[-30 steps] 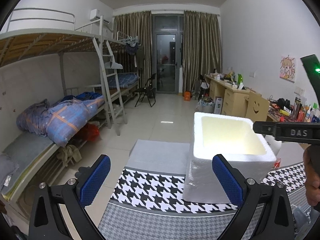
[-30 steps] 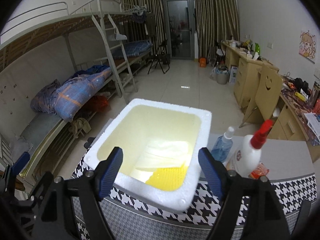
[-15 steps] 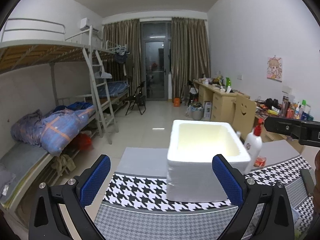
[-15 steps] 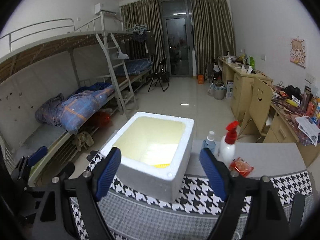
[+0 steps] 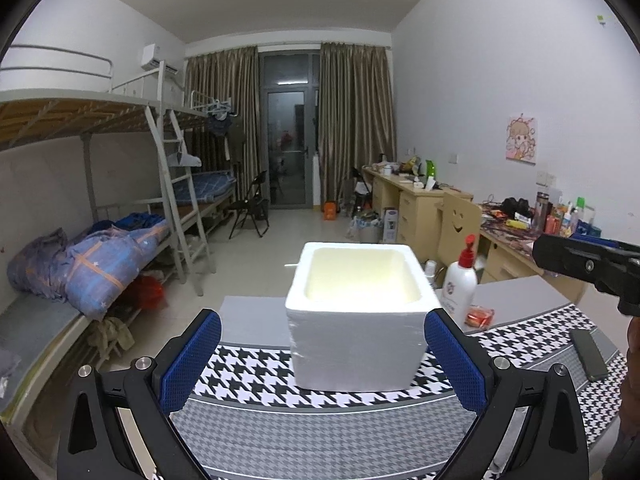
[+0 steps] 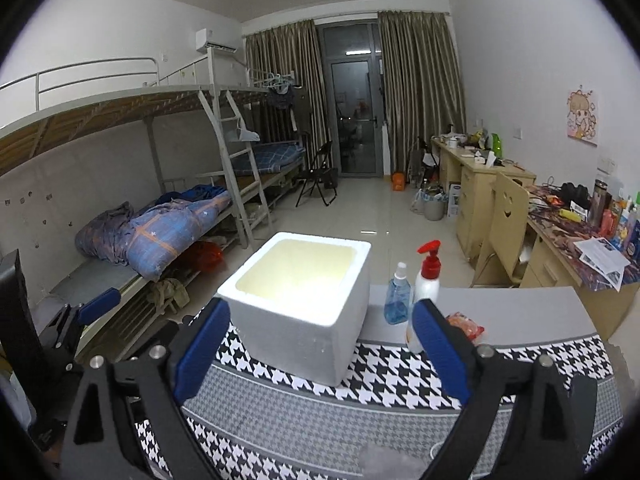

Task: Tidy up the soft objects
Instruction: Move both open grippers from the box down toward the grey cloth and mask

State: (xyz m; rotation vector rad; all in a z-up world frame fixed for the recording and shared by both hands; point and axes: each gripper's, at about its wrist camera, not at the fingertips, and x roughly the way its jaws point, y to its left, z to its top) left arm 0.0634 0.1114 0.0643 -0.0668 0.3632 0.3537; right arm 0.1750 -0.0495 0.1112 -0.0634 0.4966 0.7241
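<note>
A white foam box (image 5: 356, 316) stands open on the houndstooth cloth of the table (image 5: 248, 364); it also shows in the right wrist view (image 6: 300, 308). Its inside is hidden from both views. My left gripper (image 5: 322, 364) is open and empty, held back from the box's near side. My right gripper (image 6: 320, 352) is open and empty, also in front of the box. The right gripper's body (image 5: 588, 264) shows at the right edge of the left wrist view. The left gripper (image 6: 80, 316) shows at the left of the right wrist view.
A white pump bottle with a red top (image 6: 426, 280), a blue bottle (image 6: 398, 300) and a red packet (image 6: 466, 324) stand right of the box. A dark phone (image 5: 588, 354) lies on the cloth at right. Bunk beds (image 5: 100, 248) left, desks (image 5: 416, 196) right.
Both grippers have drawn back and away from the foam box, which now looks smaller. The right gripper no longer looks down into the box.
</note>
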